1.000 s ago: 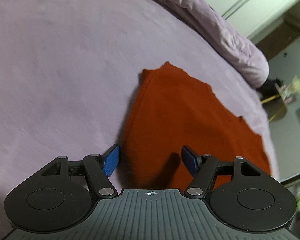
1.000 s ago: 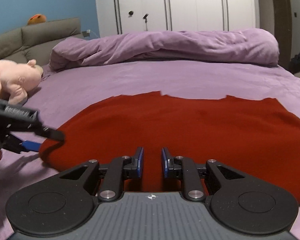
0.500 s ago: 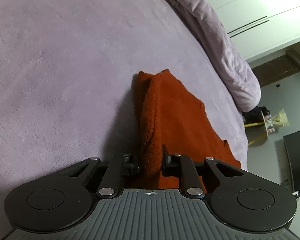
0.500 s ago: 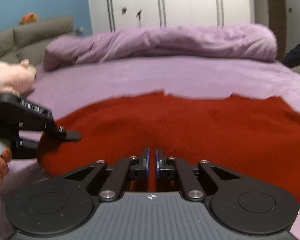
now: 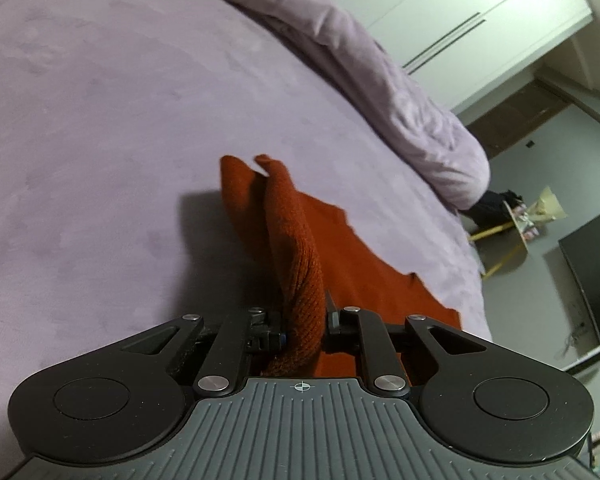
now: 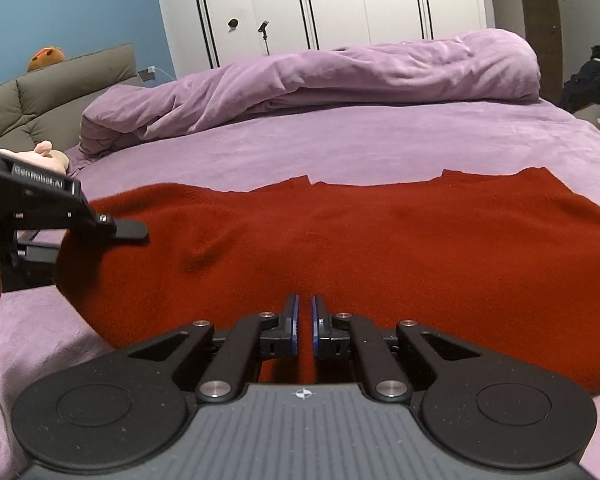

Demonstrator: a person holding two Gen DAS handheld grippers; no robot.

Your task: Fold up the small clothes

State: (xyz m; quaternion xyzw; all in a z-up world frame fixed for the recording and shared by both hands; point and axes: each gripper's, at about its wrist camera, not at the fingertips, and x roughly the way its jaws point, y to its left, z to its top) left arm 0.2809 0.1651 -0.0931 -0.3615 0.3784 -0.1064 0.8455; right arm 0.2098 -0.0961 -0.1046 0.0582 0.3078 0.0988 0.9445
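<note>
A rust-red knitted garment (image 6: 380,248) lies spread on the purple bed (image 6: 340,144). My left gripper (image 5: 305,320) is shut on the garment's left edge (image 5: 296,248), which rises as a fold between the fingers. It shows in the right wrist view (image 6: 128,232) at the left, lifting that edge. My right gripper (image 6: 304,320) is nearly shut at the garment's near edge; a narrow gap shows between the blue pads (image 6: 295,320), and I cannot tell whether cloth is pinched below.
A rolled purple duvet (image 6: 340,76) lies along the far side of the bed. A pink plush toy (image 6: 48,152) and a grey headboard (image 6: 52,84) are at the left. White wardrobes (image 6: 320,0) stand behind. A yellow side table (image 5: 504,236) stands beyond the bed's edge.
My left gripper closed on the garment's left edge and has lifted it. My right gripper narrowed from a wider gap to nearly shut at the near edge.
</note>
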